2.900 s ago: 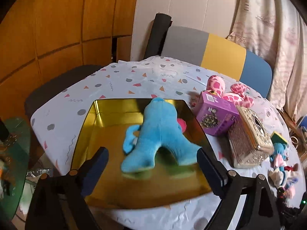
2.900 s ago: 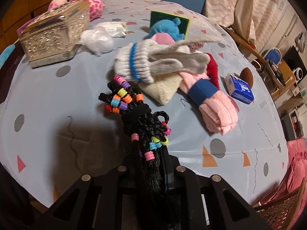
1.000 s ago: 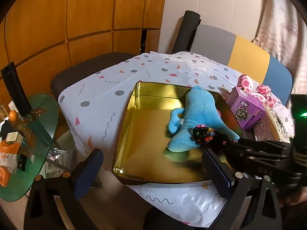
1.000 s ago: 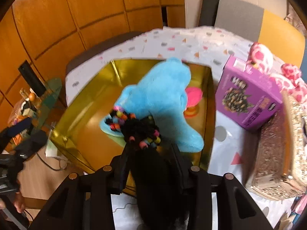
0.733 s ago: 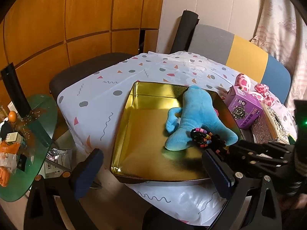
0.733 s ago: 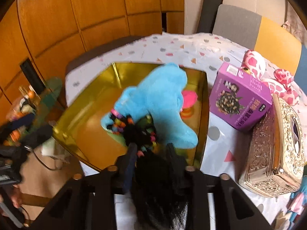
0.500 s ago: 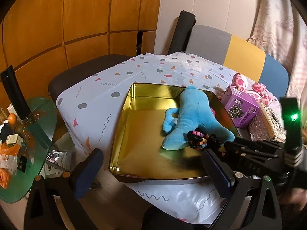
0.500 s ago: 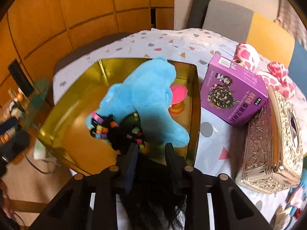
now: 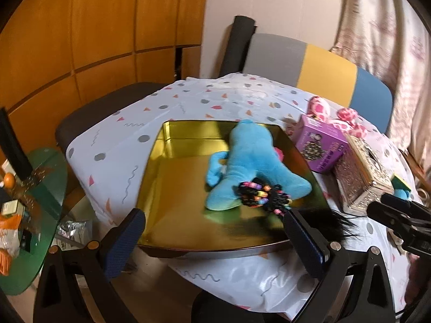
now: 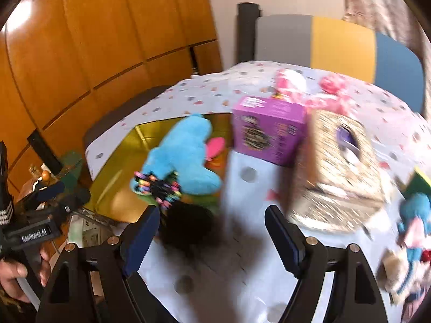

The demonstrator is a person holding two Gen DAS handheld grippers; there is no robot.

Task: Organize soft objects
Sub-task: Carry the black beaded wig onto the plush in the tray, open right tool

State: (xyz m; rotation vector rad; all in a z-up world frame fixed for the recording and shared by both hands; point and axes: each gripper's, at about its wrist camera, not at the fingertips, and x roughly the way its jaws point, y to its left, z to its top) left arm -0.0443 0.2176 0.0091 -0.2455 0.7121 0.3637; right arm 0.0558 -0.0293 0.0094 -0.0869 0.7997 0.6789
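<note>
Now right gripper [image 10: 211, 235] opening, nothing between jaws; left gripper [image 9: 215, 238] spread, empty; wig [image 9: 265, 197] lower centre straddles tray [image 9: 172, 140] rim, may slide off.

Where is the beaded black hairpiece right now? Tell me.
In the left wrist view the hairpiece lies at the gold tray's near right corner, beaded end against the blue plush, black tail trailing over the rim.

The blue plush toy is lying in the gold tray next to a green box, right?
Not quite. The blue plush toy does lie in the gold tray, but the box next to it is purple, not green. The left wrist view shows it standing on the tablecloth just outside the tray's rim.
</note>
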